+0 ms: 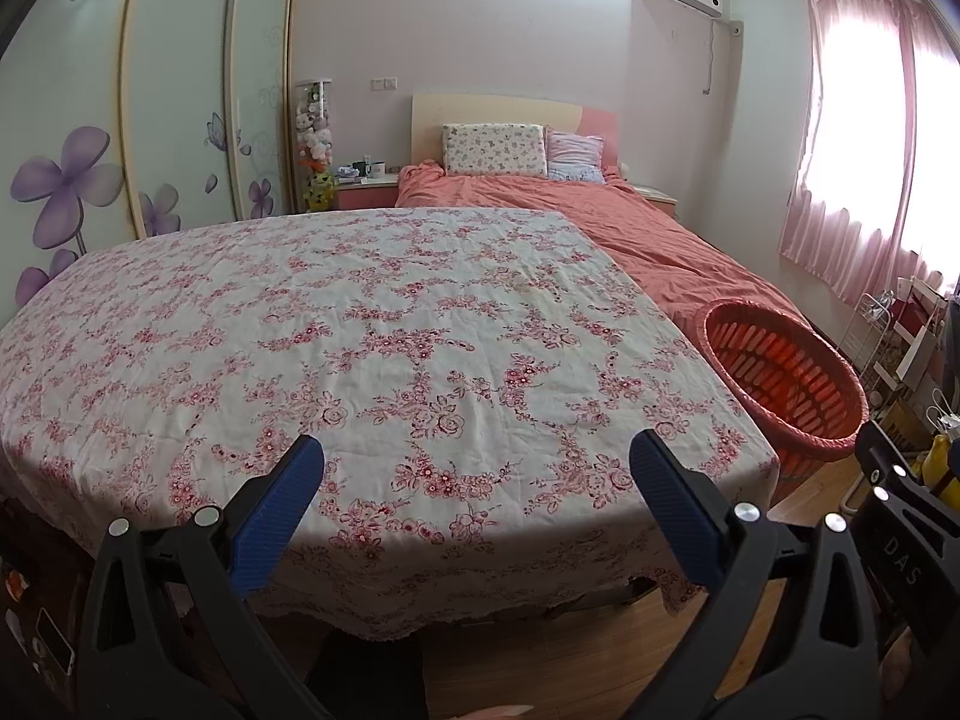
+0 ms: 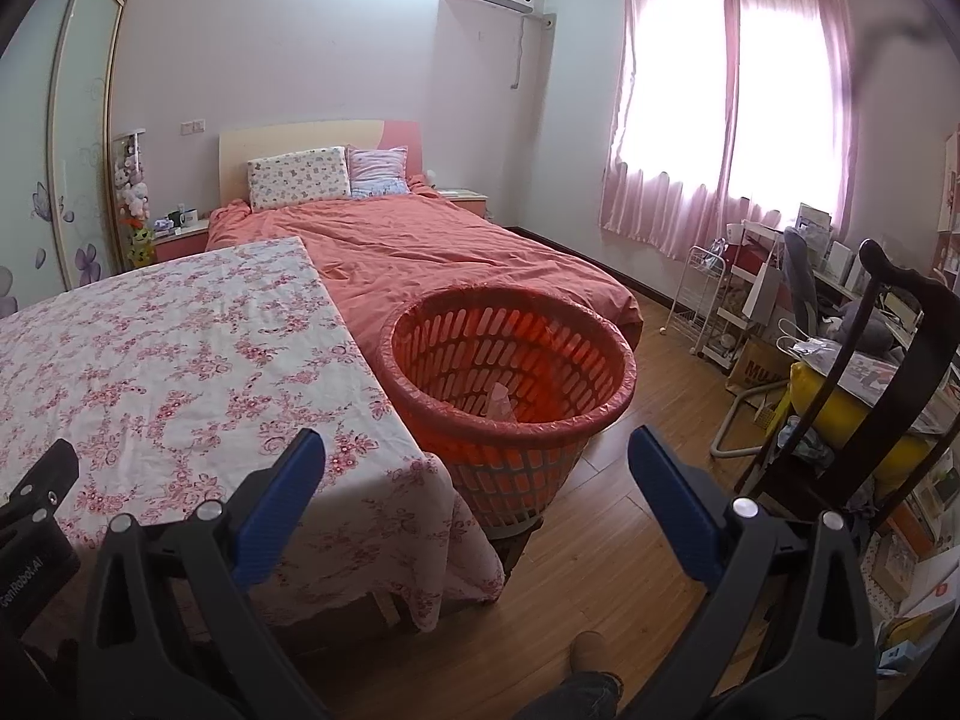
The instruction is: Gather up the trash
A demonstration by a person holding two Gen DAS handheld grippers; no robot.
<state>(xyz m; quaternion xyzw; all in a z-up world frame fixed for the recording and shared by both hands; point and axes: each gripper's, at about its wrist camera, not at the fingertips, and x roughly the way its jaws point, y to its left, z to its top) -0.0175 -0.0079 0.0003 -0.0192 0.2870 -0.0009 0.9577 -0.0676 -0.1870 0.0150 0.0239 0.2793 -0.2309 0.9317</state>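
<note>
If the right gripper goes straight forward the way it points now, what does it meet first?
Most likely the orange laundry basket, which stands directly ahead of the open right gripper, beside the floral-clothed table. Depth is uncertain; nothing nearer shows.

The counter (image 1: 360, 330) wears a white cloth with pink-red flowers. The basket (image 2: 510, 384) on the right is orange, the far bed (image 2: 432, 240) salmon, the curtains (image 2: 720, 108) pink, each tool's pads (image 2: 282, 504) blue.

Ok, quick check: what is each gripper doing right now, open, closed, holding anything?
Left gripper: open, holding nothing.
Right gripper: open, holding nothing.
</note>
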